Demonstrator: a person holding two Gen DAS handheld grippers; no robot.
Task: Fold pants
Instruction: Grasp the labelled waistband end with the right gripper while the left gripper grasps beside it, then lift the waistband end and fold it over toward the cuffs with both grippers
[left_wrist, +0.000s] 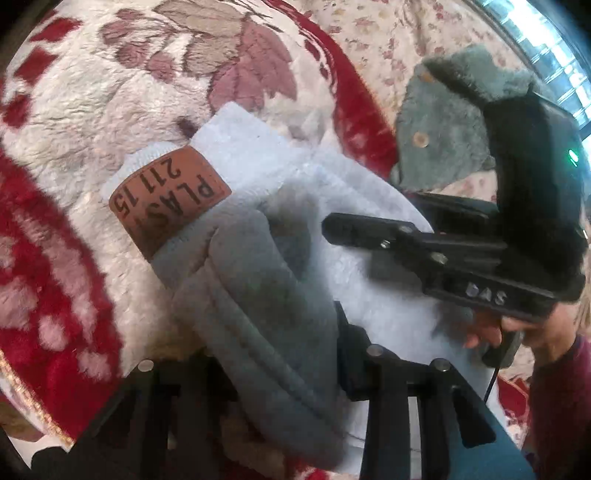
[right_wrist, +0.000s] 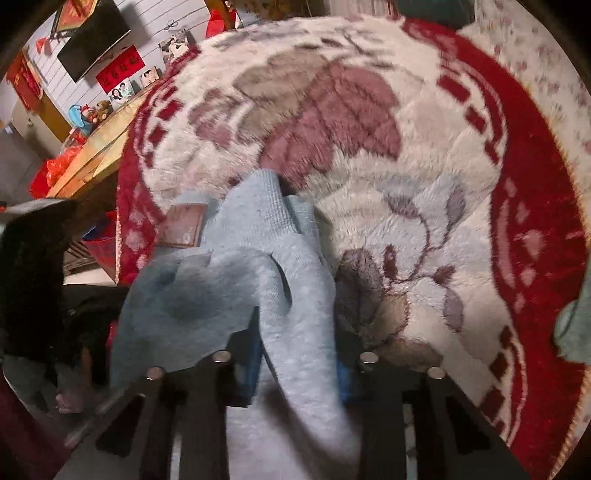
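Light grey fleece pants (left_wrist: 258, 192) with a brown patch (left_wrist: 170, 199) lie bunched on a plush blanket. In the left wrist view a thick roll of the pants runs down between the jaws of my left gripper (left_wrist: 280, 350), which is shut on it; its left finger is buried under the cloth. My right gripper comes in from the right, one black finger (left_wrist: 362, 230) lying over the pants. In the right wrist view the pants (right_wrist: 258, 236) and the patch (right_wrist: 183, 227) hang in folds, and my right gripper (right_wrist: 295, 362) is shut on a fold between its blue pads.
A red-and-cream floral blanket (left_wrist: 92, 92) covers the bed. A grey-green fleece garment (left_wrist: 443, 122) with buttons lies at the far right. A hand (left_wrist: 517, 332) in a maroon sleeve holds the right gripper. Past the bed's left edge stand a wooden cabinet (right_wrist: 85, 155) and a television (right_wrist: 92, 40).
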